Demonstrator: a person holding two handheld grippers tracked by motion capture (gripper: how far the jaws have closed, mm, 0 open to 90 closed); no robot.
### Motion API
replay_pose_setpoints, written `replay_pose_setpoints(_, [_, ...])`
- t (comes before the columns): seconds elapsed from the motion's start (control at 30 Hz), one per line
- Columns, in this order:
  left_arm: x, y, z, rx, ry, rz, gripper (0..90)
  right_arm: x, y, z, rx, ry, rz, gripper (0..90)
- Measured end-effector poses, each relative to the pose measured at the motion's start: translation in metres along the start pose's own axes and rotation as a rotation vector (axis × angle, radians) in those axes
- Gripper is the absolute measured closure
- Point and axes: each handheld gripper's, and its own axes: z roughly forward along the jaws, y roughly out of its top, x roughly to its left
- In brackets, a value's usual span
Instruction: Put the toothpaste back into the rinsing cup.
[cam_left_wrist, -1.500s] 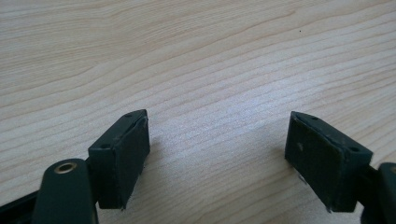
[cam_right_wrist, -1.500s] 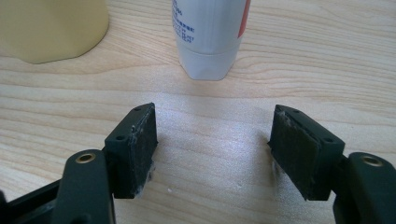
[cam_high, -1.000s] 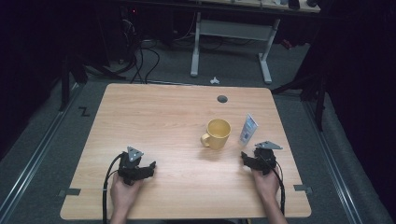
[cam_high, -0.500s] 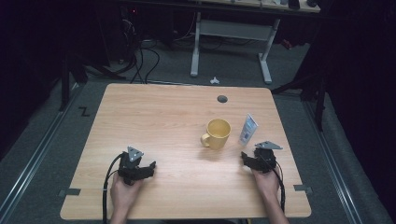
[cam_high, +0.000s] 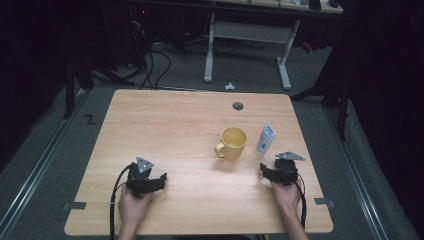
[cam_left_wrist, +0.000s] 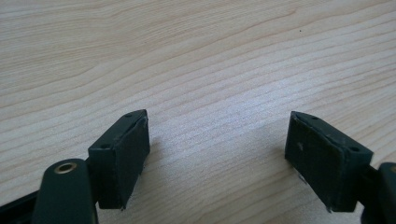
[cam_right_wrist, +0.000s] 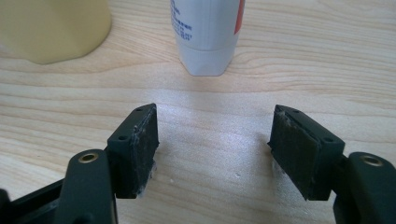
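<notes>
Nothing has moved since a second ago: both grippers sit exactly where they were, and the mug and tube haven't budged either. Left gripper (cam_high: 159, 181) rests low on the table (cam_high: 165, 125), near the front edge on the left, a hand (cam_high: 131, 206) wrapped round it from below. Its own view has the jaws spread wide, bare wood grain between them, gripping nothing. Over on the other side, right gripper (cam_high: 263, 172) also rests on the wood near the front right, held by the other hand (cam_high: 286, 194), grey plate on top. Jaws spread there too, empty gap between the pads (cam_right_wrist: 144, 144). Straight ahead of those jaws stands the tube (cam_right_wrist: 206, 35), white, upright on its cap, with small print and an orange strip along one side. It's near the right gripper but apart from it. In the high view the tube (cam_high: 265, 138) stands just right of the mug (cam_high: 233, 143), close but not touching. Mug is yellow, upright, handle turned toward the front left; in the right gripper view it (cam_right_wrist: 53, 28) shows at the upper left as a pale yellow wall. Left gripper is well apart from both
</notes>
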Motion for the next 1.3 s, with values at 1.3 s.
replay_pose_setpoints(1.3, [0.0,0.0,0.0,-0.001,-0.002,0.0,22.3,0.001,0.003,-0.025,-0.064,0.063,0.034,36.6])
